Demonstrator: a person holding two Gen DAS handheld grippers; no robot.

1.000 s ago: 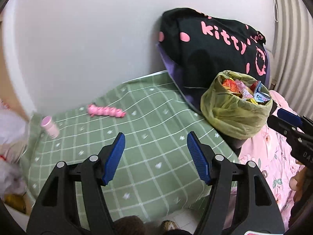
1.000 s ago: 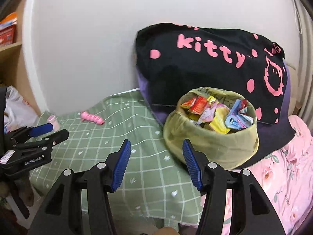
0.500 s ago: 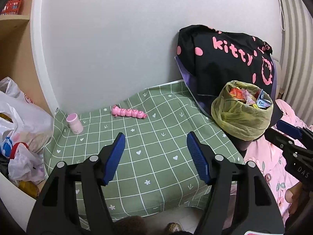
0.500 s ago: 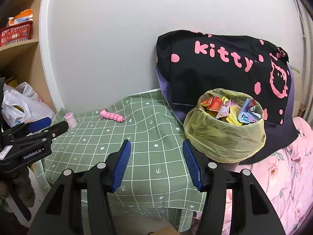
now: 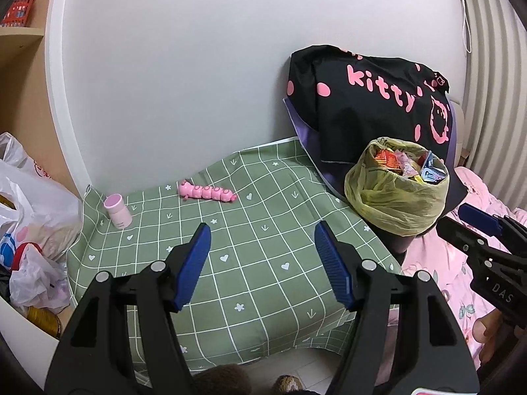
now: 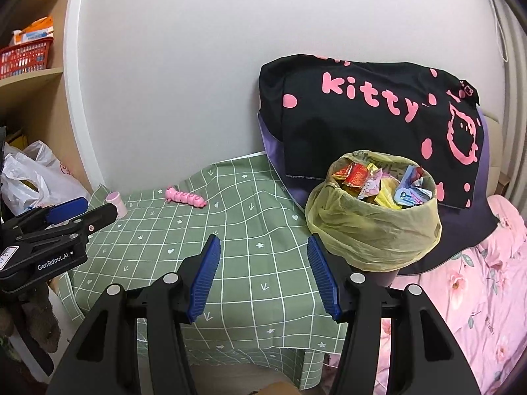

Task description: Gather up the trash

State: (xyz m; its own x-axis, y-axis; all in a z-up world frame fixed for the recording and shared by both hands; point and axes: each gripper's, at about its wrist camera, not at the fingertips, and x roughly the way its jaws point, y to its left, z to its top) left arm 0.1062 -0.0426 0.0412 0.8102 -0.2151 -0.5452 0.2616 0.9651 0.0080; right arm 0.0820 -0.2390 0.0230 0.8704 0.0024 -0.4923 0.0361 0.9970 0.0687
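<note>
Green checked tablecloth point(image 5: 263, 230) now shows whole: both my grippers have drawn back from it.
Left gripper point(image 5: 262, 265) and right gripper point(image 6: 263, 275) gape empty; wrappers fill the lined trash bin point(image 6: 375, 227) at right, so collecting looks finished.

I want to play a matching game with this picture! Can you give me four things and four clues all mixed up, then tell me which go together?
Things:
1. toy caterpillar
2. small bottle
3. trash bin
4. black cushion

Clues:
A. leans on the wall, with pink letters
B. full of colourful wrappers, lined with a yellowish bag
C. stands upright near the left edge of the green cloth
D. lies flat on the cloth near the wall

Pairs: 1-D, 2-C, 3-B, 4-A
</note>
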